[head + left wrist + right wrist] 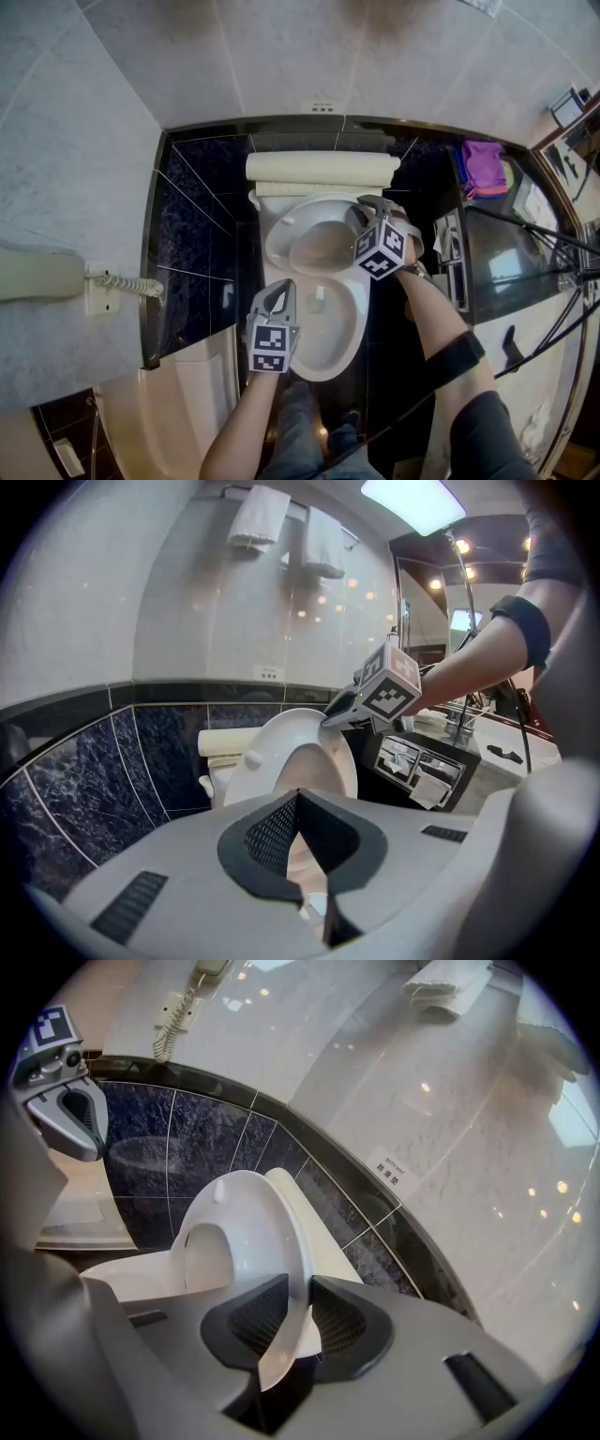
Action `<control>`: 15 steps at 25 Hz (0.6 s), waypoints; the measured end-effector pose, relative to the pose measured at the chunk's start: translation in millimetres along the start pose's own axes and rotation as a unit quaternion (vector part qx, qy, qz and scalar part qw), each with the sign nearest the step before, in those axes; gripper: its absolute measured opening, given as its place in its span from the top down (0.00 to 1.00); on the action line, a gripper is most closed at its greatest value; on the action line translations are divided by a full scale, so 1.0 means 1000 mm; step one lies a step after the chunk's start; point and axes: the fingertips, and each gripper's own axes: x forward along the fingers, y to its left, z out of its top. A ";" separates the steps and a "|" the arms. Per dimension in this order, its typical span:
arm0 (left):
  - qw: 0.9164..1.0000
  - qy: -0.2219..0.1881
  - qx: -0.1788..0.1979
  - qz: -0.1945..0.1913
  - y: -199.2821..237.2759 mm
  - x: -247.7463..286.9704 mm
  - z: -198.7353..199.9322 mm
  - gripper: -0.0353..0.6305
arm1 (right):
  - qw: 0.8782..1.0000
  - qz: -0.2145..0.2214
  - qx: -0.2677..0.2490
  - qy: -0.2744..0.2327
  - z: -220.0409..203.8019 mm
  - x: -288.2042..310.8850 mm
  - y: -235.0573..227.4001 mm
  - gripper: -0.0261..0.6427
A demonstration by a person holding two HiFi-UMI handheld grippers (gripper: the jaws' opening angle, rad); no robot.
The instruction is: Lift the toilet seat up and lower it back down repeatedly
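The white toilet seat (pixel 305 230) stands half raised over the bowl (pixel 328 352), tilted toward the tank (pixel 323 169). My right gripper (pixel 361 208) is shut on the seat's right rim; in the right gripper view the thin white rim (pixel 281 1316) sits pinched between both dark pads (pixel 342 1321). My left gripper (pixel 281 289) hovers over the bowl's front left, shut and empty, apart from the seat. The left gripper view has its shut jaws (pixel 298 803) low in front, the raised seat (pixel 281 752) behind them and the right gripper (pixel 336 714) at the seat's top edge.
Dark marble tiles (pixel 202 216) line the wall behind the toilet. A wall phone (pixel 42 274) hangs at the left. A counter with a purple cloth (pixel 483 167) and a control panel (pixel 450 248) lies to the right. Towels (pixel 258 516) hang high on the wall.
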 end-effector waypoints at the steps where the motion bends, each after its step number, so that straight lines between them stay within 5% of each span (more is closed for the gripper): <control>1: 1.000 0.001 0.000 0.000 -0.001 0.000 -0.001 0.96 | 1.000 -0.001 0.001 0.001 0.000 0.000 0.000 0.81; 15: 1.000 0.019 -0.012 -0.001 -0.034 -0.008 -0.034 0.96 | 0.999 -0.015 -0.022 -0.020 -0.004 -0.056 0.039 0.83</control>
